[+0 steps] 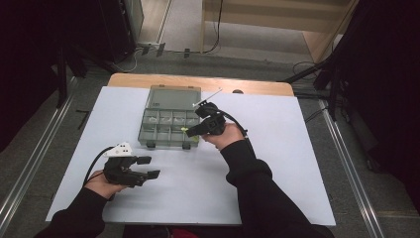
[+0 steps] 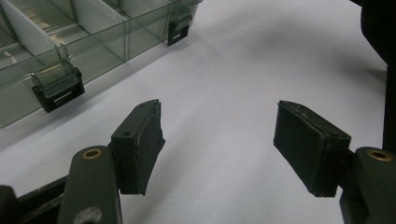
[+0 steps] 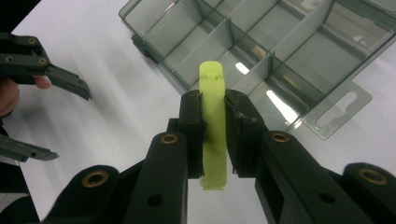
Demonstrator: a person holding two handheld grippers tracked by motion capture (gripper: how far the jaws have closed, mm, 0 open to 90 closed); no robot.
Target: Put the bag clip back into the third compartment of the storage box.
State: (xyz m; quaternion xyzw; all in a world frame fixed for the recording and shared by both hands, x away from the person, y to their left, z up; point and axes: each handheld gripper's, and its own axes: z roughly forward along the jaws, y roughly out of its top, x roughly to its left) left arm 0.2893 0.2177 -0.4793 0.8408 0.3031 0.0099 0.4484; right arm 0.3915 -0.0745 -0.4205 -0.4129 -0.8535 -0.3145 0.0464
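The right tool [image 3: 214, 135] is clamped on a small yellow-green plastic piece [image 3: 213, 116], its pads pressing both flat sides so the piece stands up between them. It hangs above the near right corner of the clear compartment box [image 3: 261, 51], whose lid [image 1: 174, 97] is folded back; the piece touches no divider. The left tool [image 2: 217, 144] rests low over the white table [image 2: 224, 60], jaws spread wide with nothing between them, just beside the box's front latches [image 2: 58, 86]. So the pick-up looks done and the carry nearly so. What remains, I judge, is lowering the piece into one compartment and letting go. The cells visible here seem mostly bare, though glare hides some of them.
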